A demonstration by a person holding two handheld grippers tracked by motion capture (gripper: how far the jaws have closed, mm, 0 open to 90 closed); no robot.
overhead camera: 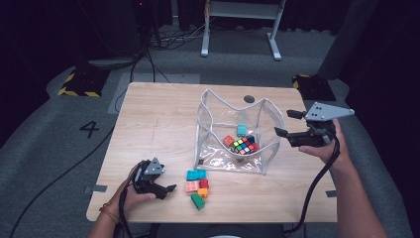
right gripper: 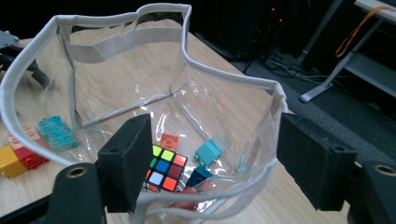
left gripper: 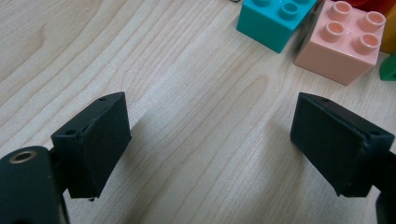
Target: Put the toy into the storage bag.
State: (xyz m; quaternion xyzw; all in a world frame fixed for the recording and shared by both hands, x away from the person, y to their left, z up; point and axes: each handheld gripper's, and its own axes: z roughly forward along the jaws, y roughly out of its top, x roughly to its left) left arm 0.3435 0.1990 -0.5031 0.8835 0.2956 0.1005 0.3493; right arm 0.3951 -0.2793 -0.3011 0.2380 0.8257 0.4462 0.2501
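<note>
A clear plastic bag [overhead camera: 233, 105] with a grey rim stands open on the wooden table. In it lie a colour cube [overhead camera: 244, 145] [right gripper: 164, 169], an orange brick [overhead camera: 228, 140] and a teal brick [overhead camera: 241, 130] [right gripper: 208, 151]. In front of the bag, a teal brick [overhead camera: 196, 174] [left gripper: 275, 21], a pink one [overhead camera: 192, 186] [left gripper: 345, 39], a red one [overhead camera: 204, 183] and a green one [overhead camera: 197, 201] lie loose. My left gripper [overhead camera: 166, 191] [left gripper: 210, 144] rests open on the table just left of these bricks, holding nothing. My right gripper [overhead camera: 285, 123] [right gripper: 210, 158] hovers open by the bag's right side, its jaws apart over the rim [right gripper: 163, 7].
The table [overhead camera: 148, 124] has a small round hole [overhead camera: 249, 99] behind the bag, and its front edge runs close to the loose bricks. A white desk frame [overhead camera: 242, 25] stands on the floor beyond the table. Cables trail from both grippers.
</note>
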